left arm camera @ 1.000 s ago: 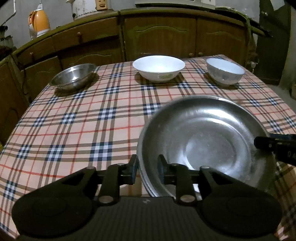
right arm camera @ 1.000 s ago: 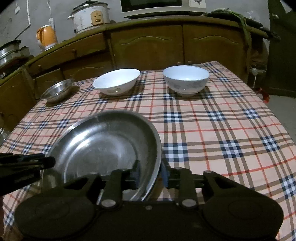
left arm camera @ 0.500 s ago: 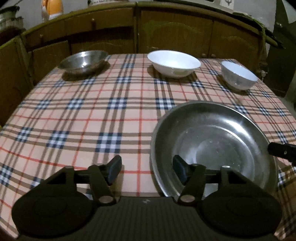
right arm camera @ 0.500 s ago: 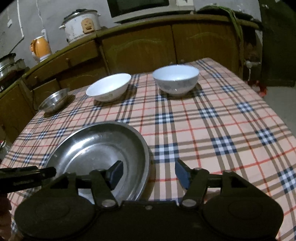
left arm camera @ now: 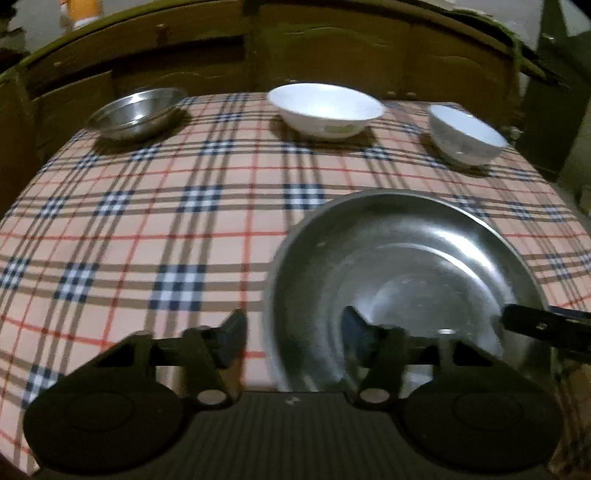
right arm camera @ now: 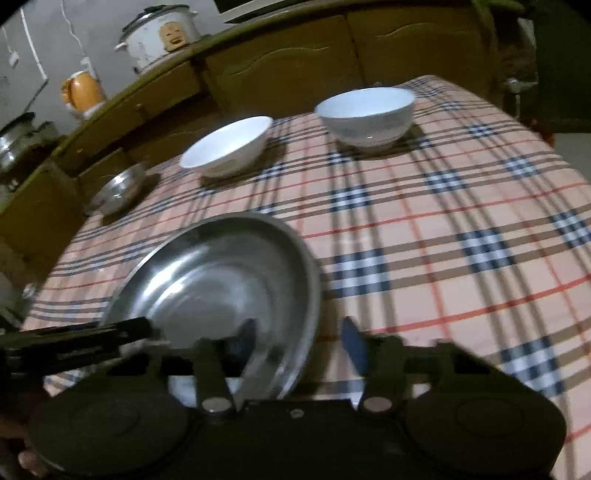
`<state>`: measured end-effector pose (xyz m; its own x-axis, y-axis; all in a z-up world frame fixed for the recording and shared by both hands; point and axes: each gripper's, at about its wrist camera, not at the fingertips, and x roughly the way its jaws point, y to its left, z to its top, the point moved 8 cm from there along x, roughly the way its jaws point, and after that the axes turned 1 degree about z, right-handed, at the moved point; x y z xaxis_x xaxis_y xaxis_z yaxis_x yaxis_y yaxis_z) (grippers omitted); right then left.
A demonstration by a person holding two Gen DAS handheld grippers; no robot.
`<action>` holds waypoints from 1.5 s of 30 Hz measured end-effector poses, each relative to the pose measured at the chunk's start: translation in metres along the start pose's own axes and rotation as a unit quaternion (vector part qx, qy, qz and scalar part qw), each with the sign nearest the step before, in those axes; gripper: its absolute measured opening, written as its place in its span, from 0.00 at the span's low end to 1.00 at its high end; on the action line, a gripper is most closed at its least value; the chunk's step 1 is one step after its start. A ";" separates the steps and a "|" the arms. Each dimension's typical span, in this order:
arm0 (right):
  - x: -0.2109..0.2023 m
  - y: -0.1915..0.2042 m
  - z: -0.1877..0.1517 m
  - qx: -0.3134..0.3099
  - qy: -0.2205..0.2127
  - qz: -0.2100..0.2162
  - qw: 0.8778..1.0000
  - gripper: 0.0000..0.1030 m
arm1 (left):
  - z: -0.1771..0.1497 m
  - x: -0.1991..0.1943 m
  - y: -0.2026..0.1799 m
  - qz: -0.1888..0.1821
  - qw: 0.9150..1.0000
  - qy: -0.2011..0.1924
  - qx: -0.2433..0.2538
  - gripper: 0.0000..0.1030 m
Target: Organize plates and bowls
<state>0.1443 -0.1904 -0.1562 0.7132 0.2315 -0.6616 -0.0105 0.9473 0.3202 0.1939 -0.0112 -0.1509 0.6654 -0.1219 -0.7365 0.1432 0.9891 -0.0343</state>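
Note:
A large steel plate (left arm camera: 406,266) (right arm camera: 214,280) lies on the checked tablecloth (left arm camera: 147,221) near the front edge. My left gripper (left arm camera: 293,334) straddles its left rim with the jaws closing, and the pads stand clear of the metal. My right gripper (right arm camera: 300,343) straddles the right rim the same way, also closing with a gap on both sides. At the back stand a small steel bowl (left arm camera: 136,110) (right arm camera: 118,188), a shallow white bowl (left arm camera: 325,109) (right arm camera: 225,149) and a deeper white bowl (left arm camera: 465,134) (right arm camera: 365,114).
Wooden cabinets run behind the table. On their counter stand a white rice cooker (right arm camera: 159,33), an orange kettle (right arm camera: 83,90) and a metal pot (right arm camera: 18,144). Bare tablecloth (right arm camera: 461,240) stretches right of the plate to the table's edge.
A second ago both grippers were shut on the plate's rim. They opened wide with the plate on the cloth, and now the jaws stand narrower around the rim. Both cameras shifted slightly.

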 end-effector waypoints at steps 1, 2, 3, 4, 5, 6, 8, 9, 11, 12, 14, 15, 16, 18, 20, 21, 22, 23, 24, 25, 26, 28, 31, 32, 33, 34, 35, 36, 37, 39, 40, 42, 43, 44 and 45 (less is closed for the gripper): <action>0.001 0.002 0.000 0.002 0.001 -0.003 1.000 0.32 | 0.000 0.000 -0.002 0.006 1.000 0.001 0.004 0.45; 0.001 0.003 0.000 0.001 -0.001 -0.006 1.000 0.33 | 0.000 0.000 -0.003 0.009 1.000 0.002 0.002 0.45; 0.000 0.003 0.000 0.000 -0.002 -0.009 1.000 0.32 | 0.000 0.000 -0.003 0.008 1.000 0.004 -0.002 0.44; 0.000 0.003 0.000 0.001 -0.002 -0.011 1.000 0.32 | -0.001 -0.001 -0.003 0.009 1.000 0.004 -0.001 0.43; -0.001 0.002 0.000 0.002 -0.002 -0.013 1.000 0.32 | -0.001 -0.003 -0.005 0.011 1.000 0.001 0.006 0.43; -0.002 0.002 0.000 0.001 -0.004 -0.015 1.000 0.32 | 0.000 -0.006 -0.006 0.014 1.000 -0.004 0.015 0.42; -0.007 0.003 0.002 0.001 -0.011 -0.016 1.000 0.32 | 0.002 -0.010 -0.006 0.014 1.000 -0.005 0.015 0.40; -0.009 0.004 0.004 -0.001 -0.014 -0.016 1.000 0.32 | 0.003 -0.013 -0.006 0.016 1.000 -0.008 0.016 0.40; -0.015 0.008 0.009 -0.009 -0.023 -0.014 1.000 0.32 | 0.006 -0.018 -0.005 0.020 1.000 -0.013 0.017 0.38; -0.018 0.011 0.011 -0.012 -0.028 -0.013 0.999 0.32 | 0.008 -0.021 -0.004 0.021 0.999 -0.017 0.018 0.38; -0.024 0.014 0.016 -0.016 -0.035 -0.012 0.999 0.32 | 0.012 -0.026 -0.004 0.022 0.999 -0.022 0.018 0.37; -0.025 0.015 0.017 -0.013 -0.035 -0.009 0.999 0.32 | 0.013 -0.029 -0.003 0.022 0.999 -0.024 0.017 0.36; -0.026 0.016 0.018 -0.015 -0.037 -0.010 0.999 0.32 | 0.014 -0.032 -0.002 0.021 0.999 -0.029 0.017 0.36; -0.028 0.018 0.017 -0.017 -0.038 -0.009 0.999 0.32 | 0.016 -0.036 -0.001 0.020 0.999 -0.035 0.015 0.35; -0.029 0.020 0.016 -0.012 -0.036 -0.006 0.999 0.32 | 0.018 -0.041 0.001 0.020 0.999 -0.040 0.014 0.35; -0.031 0.022 0.016 -0.013 -0.037 -0.005 0.999 0.32 | 0.020 -0.044 0.002 0.020 0.999 -0.042 0.012 0.35; -0.032 0.023 0.016 -0.015 -0.039 -0.004 0.999 0.32 | 0.021 -0.046 0.003 0.020 0.999 -0.045 0.012 0.35; -0.034 0.026 0.016 -0.017 -0.041 -0.004 0.999 0.32 | 0.022 -0.048 0.004 0.021 0.999 -0.047 0.012 0.35; -0.035 0.029 0.017 -0.019 -0.043 -0.003 0.999 0.32 | 0.022 -0.050 0.005 0.023 0.998 -0.049 0.011 0.35; -0.037 0.031 0.018 -0.020 -0.044 0.000 0.999 0.32 | 0.023 -0.052 0.006 0.024 0.998 -0.051 0.010 0.35; -0.039 0.034 0.019 -0.021 -0.047 0.002 0.999 0.32 | 0.024 -0.053 0.008 0.024 0.998 -0.052 0.008 0.35; -0.041 0.039 0.021 -0.026 -0.049 0.005 0.998 0.32 | 0.025 -0.057 0.011 0.024 0.998 -0.055 0.002 0.35; -0.043 0.047 0.022 -0.032 -0.051 0.009 0.998 0.32 | 0.029 -0.065 0.017 0.028 0.998 -0.064 -0.001 0.35; -0.043 0.050 0.022 -0.033 -0.051 0.012 0.998 0.32 | 0.029 -0.068 0.020 0.029 0.997 -0.067 -0.002 0.35; -0.043 0.053 0.022 -0.034 -0.050 0.014 0.998 0.32 | 0.031 -0.071 0.023 0.030 0.997 -0.071 -0.003 0.35; -0.043 0.057 0.022 -0.036 -0.050 0.017 0.998 0.32 | 0.032 -0.073 0.026 0.032 0.997 -0.074 -0.003 0.35; -0.043 0.060 0.022 -0.037 -0.050 0.020 0.998 0.32 | 0.033 -0.076 0.029 0.033 0.997 -0.076 -0.004 0.35; -0.043 0.064 0.022 -0.039 -0.050 0.022 0.998 0.32 | 0.034 -0.078 0.032 0.036 0.996 -0.079 -0.006 0.35; -0.043 0.068 0.022 -0.043 -0.050 0.024 0.998 0.32 | 0.035 -0.080 0.035 0.038 0.996 -0.081 -0.007 0.35; -0.043 0.077 0.023 -0.049 -0.051 0.027 0.997 0.32 | 0.035 -0.084 0.042 0.042 0.996 -0.084 -0.010 0.35; -0.043 0.081 0.024 -0.053 -0.052 0.029 0.997 0.32 | 0.034 -0.086 0.047 0.044 0.995 -0.085 -0.012 0.35; -0.043 0.091 0.026 -0.061 -0.054 0.033 0.996 0.32 | 0.034 -0.089 0.055 0.050 0.995 -0.088 -0.016 0.35; -0.042 0.097 0.026 -0.065 -0.054 0.035 0.996 0.32 | 0.034 -0.091 0.059 0.053 0.994 -0.090 -0.019 0.35; -0.041 0.102 0.026 -0.069 -0.054 0.038 0.995 0.32 | 0.035 -0.092 0.064 0.056 0.994 -0.092 -0.022 0.35; -0.039 0.109 0.026 -0.073 -0.053 0.041 0.995 0.32 | 0.035 -0.094 0.069 0.058 0.994 -0.093 -0.026 0.35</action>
<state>0.1334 -0.1021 -0.0775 0.7753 0.2915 -0.5604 -0.1677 0.9503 0.2623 0.1670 0.0659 -0.0608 0.8000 -0.0146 -0.5998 0.0228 0.9997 0.0060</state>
